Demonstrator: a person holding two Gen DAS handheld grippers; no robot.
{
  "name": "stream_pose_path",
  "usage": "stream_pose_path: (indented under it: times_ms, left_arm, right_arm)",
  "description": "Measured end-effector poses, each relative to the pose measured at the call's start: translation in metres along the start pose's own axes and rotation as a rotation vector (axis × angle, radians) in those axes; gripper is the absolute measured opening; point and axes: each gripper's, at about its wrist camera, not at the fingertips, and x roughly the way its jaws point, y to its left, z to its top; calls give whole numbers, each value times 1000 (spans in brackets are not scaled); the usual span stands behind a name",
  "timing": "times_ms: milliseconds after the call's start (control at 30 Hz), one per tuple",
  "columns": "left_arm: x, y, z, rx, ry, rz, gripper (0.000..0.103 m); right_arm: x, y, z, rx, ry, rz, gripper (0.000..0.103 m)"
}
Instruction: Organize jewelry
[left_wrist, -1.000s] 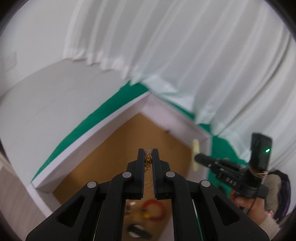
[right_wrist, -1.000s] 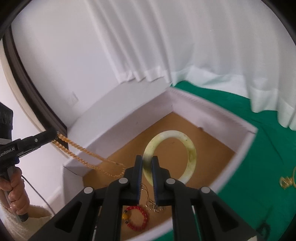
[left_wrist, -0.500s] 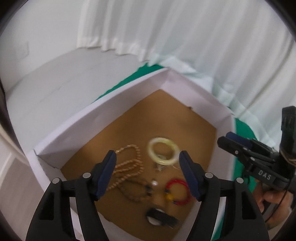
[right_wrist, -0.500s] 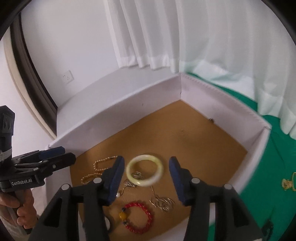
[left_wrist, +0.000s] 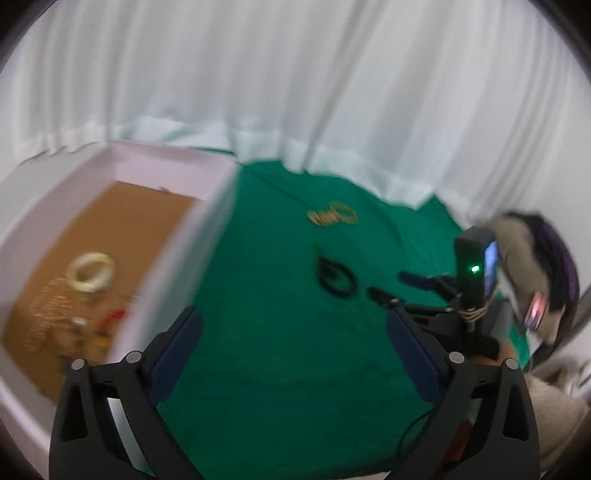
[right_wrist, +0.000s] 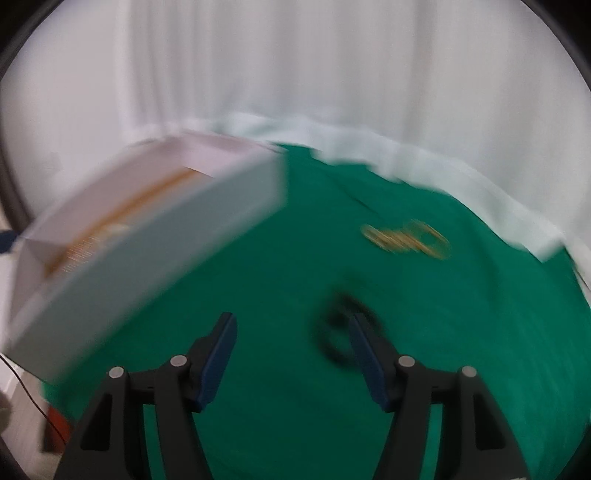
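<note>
The left claw (left_wrist: 291, 328) hangs over the green cloth (left_wrist: 280, 369) that covers the worktop. Its jaws are opening and stand wide apart, and nothing is between them, only bare cloth. The right claw (right_wrist: 290, 347) is over the same green cloth. Its jaws are opening too and hold nothing. A black piece of jewelry (right_wrist: 338, 332) lies on the cloth just past its right finger, and part of it hides behind that finger. Both pictures are blurry.

In the left wrist view the white box (left_wrist: 207, 236) sits to the left, with a brown floor inside. In it lie a pale ring bangle (left_wrist: 90, 271), a heap of small tan beads (left_wrist: 50, 314) next to the bangle, and something red (left_wrist: 112, 317) close to the near wall. I cannot tell what the other small bits in the box are.

Out on the cloth, a gold chain (left_wrist: 332, 214) lies far back near the white curtain (left_wrist: 295, 92). The black piece lies between the gold chain and the claws. The right claw also shows at the right of the left wrist view, close to the black piece, with a small green light (left_wrist: 475, 268) on its body. A person's sleeve (left_wrist: 524, 258) is behind it.
</note>
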Motion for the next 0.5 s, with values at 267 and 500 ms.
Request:
stream_pose_path:
  times_ms: [267,500]
  left_arm:
    - [140,-30,-34,130,132,162,99]
    - [185,-28,-18,153,177,228,102]
  right_arm:
    - [6,-125,-92,205,61,-279,64]
    - [14,-162,-101,344,74,-273,67]
